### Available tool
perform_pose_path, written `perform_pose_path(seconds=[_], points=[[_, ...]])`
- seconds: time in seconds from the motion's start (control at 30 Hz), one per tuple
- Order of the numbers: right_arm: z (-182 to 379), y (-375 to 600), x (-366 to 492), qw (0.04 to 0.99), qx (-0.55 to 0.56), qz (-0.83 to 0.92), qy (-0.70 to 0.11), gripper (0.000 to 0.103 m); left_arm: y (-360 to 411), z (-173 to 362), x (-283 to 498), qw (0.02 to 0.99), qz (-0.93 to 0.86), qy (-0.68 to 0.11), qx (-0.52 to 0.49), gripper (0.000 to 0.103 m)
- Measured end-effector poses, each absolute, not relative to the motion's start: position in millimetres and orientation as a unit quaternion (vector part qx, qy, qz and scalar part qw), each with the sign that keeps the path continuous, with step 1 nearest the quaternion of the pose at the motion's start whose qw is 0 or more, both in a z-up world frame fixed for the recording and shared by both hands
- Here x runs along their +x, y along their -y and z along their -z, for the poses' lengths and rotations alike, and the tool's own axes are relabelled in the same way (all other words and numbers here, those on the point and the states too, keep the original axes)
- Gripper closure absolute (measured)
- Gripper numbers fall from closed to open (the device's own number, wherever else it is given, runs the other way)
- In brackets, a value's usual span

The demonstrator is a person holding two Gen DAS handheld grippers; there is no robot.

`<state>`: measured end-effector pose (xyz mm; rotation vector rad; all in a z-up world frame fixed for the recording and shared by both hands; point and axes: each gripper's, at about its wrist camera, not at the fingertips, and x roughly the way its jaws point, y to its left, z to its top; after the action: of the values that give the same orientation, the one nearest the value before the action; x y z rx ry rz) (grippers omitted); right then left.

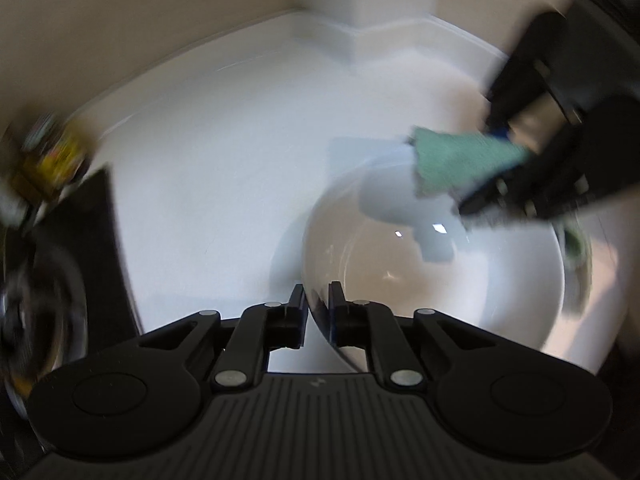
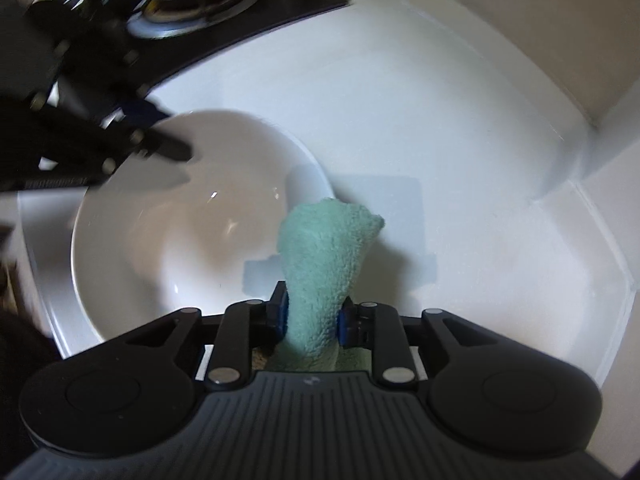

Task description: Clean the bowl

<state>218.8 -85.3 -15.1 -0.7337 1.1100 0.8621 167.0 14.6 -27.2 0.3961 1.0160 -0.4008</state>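
Left gripper (image 1: 317,300): pinching glossy round white bowl (image 1: 460,280) rim | Right gripper (image 2: 312,316): clamped on fluffy green cloth (image 2: 320,260) | Counter (image 1: 220,160): smooth white

My right gripper (image 2: 312,316) is clamped on a green cloth (image 2: 324,256), whose free end stands up over the near rim of the white bowl (image 2: 160,240). The bowl sits on the white counter (image 2: 440,120). My left gripper (image 2: 160,140), blurred, pinches the bowl's far-left rim. A black stovetop (image 2: 240,36) with a burner (image 2: 192,4) lies behind.
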Motion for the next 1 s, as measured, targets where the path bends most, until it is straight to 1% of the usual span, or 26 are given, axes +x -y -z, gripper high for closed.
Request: perform_pose_path(seconds=[0.13,0.23,0.37,0.57,0.63,0.73,0.83,0.93,1.0], points=[[10.8,72.1,224.7,0.702,-0.369,-0.390,-0.467,0.083,-8.2,27.6,176.2,0.822,0.219,-0.479,0.218,0.091],[11.9,60.0,227.4,0.703,-0.386,-0.388,-0.455,0.083,-7.8,28.3,182.9,0.822,0.219,-0.482,0.209,0.092],[14.0,64.9,232.3,0.713,-0.359,-0.382,-0.465,0.085,-17.5,25.8,177.8,0.845,0.167,-0.489,0.137,0.092],[15.5,85.3,234.1,0.740,-0.300,-0.368,-0.477,0.086,-33.6,20.6,144.4,0.864,0.115,-0.488,0.036,0.091],[15.9,90.9,230.6,0.749,-0.286,-0.359,-0.478,0.086,-38.2,22.5,136.3,0.867,0.110,-0.485,0.025,0.091],[16.3,96.9,224.8,0.751,-0.278,-0.355,-0.483,0.086,-38.1,25.2,137.5,0.866,0.117,-0.485,0.036,0.091],[16.4,98.4,218.3,0.732,-0.296,-0.367,-0.491,0.086,-32.8,26.1,147.2,0.861,0.133,-0.485,0.071,0.097],[16.5,99.9,211.7,0.713,-0.313,-0.379,-0.499,0.083,-23.5,27.2,160.4,0.851,0.168,-0.482,0.125,0.097],[15.8,100.7,211.4,0.703,-0.323,-0.384,-0.504,0.082,-15.8,27.8,166.4,0.840,0.194,-0.478,0.167,0.095]])
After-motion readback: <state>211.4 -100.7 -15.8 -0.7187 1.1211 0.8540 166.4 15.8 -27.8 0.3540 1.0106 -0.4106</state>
